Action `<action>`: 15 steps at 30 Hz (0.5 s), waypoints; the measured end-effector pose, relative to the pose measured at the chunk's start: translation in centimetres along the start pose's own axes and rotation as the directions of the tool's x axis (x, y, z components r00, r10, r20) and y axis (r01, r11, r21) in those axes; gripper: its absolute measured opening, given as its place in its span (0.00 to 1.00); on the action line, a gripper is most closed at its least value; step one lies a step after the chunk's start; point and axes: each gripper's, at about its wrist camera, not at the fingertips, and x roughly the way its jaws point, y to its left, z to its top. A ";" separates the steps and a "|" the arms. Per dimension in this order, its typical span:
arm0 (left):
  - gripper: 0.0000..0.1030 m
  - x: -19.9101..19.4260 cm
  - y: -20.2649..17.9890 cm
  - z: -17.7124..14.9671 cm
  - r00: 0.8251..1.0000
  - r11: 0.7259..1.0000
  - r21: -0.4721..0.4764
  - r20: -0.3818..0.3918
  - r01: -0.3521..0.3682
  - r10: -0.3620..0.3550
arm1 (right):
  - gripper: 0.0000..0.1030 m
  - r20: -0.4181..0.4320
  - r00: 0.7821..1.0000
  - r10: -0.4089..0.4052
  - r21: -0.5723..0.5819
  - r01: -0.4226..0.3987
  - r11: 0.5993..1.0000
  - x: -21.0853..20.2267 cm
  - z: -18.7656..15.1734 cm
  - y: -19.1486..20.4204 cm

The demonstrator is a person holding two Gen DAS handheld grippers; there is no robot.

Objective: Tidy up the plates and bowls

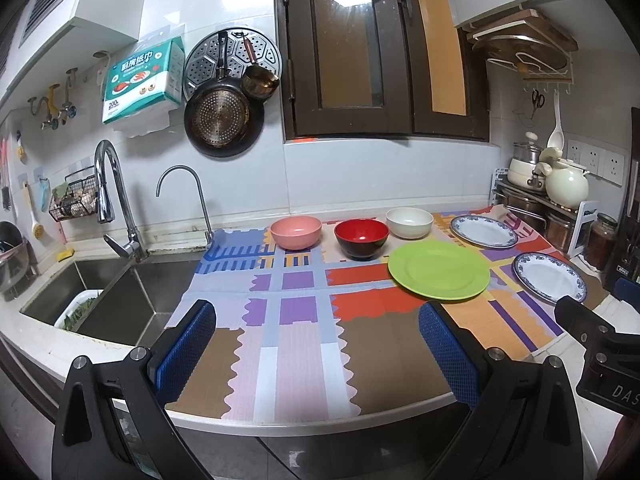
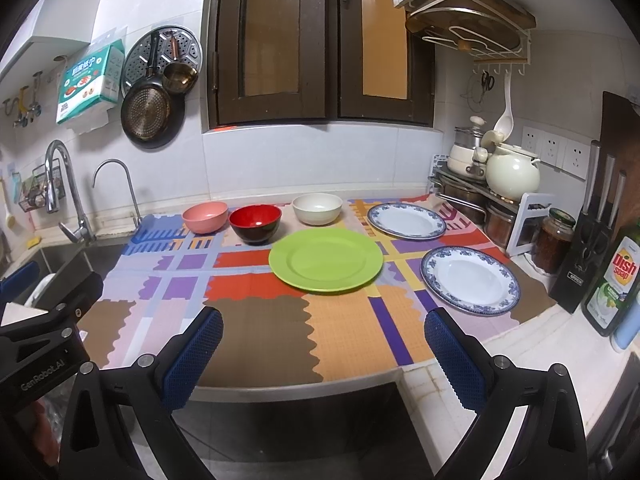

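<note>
Rightmost, green bottle (image 2: 612,280) reads "Dish soap"; left claw (image 2: 48,344) "GenRobot.AI".

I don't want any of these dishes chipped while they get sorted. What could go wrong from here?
1. The near blue-rimmed plate lies close to the mat's front right corner, near the counter edge; a nudge from the open right gripper might push it off.
2. The green plate sits right beside the red bowl; lifting either could knock the other.
3. The sink borders the mat, so a bowl dropped on that side could fall in.
</note>
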 end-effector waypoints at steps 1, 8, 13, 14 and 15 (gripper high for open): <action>1.00 0.0 0.0 0.0 1.000 1.000 0.000 0.000 0.001 -0.001 | 0.99 0.001 1.000 0.001 0.000 -0.001 1.000 0.0 0.0 0.0; 1.00 0.0 0.0 0.0 1.000 1.000 -0.002 -0.001 0.000 0.000 | 0.99 0.000 1.000 0.000 -0.003 0.000 1.000 0.0 -0.1 0.1; 1.00 0.0 0.0 0.0 1.000 1.000 -0.001 0.001 0.000 0.000 | 0.99 -0.001 1.000 0.000 -0.003 0.000 1.000 0.1 -0.1 0.1; 1.00 0.0 -0.1 0.0 1.000 1.000 0.000 -0.001 -0.001 0.001 | 0.99 0.000 1.000 -0.001 -0.003 0.001 1.000 0.1 -0.1 0.1; 1.00 0.0 -0.1 0.0 1.000 1.000 0.000 -0.001 0.000 0.000 | 0.99 -0.001 1.000 -0.001 -0.003 0.001 1.000 0.1 -0.1 0.1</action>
